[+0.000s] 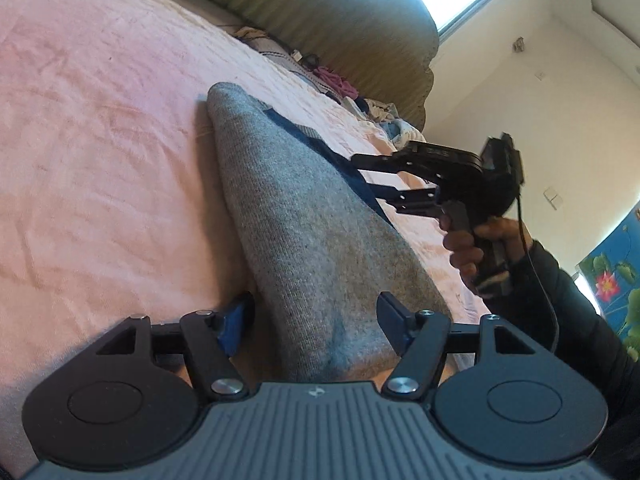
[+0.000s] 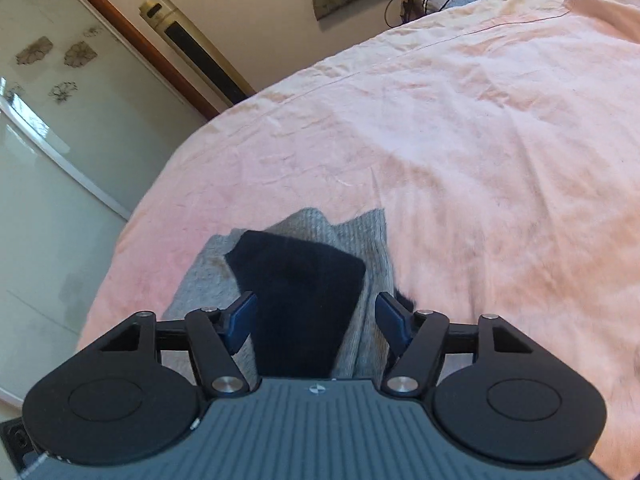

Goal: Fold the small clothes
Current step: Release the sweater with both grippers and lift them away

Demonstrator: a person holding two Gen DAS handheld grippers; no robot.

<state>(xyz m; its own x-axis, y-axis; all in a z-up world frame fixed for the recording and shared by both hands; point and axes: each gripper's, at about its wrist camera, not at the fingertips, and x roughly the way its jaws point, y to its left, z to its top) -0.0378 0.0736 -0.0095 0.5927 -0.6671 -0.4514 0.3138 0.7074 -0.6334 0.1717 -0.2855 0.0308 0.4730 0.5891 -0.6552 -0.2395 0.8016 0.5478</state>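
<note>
A grey knitted garment [image 1: 296, 216] lies folded in a long strip on the pink bedspread [image 1: 100, 140], with a dark navy part [image 1: 320, 148] along its far edge. My left gripper [image 1: 316, 320] stands open over the near end of the strip, its fingers either side of the cloth and not pressing it. My right gripper [image 1: 368, 176], held by a hand [image 1: 468, 248], hovers open at the navy edge. In the right wrist view the right gripper [image 2: 318, 316] is open above the navy piece [image 2: 296, 280], which rests on the grey garment [image 2: 360, 240].
An olive padded headboard [image 1: 360, 28] and a pile of mixed clothes [image 1: 372, 110] lie at the bed's far end. A dark sleeve [image 1: 560, 320] fills the right side. A glass wardrobe door [image 2: 48, 160] and a tall gold tower unit [image 2: 192, 44] stand beyond the bed edge.
</note>
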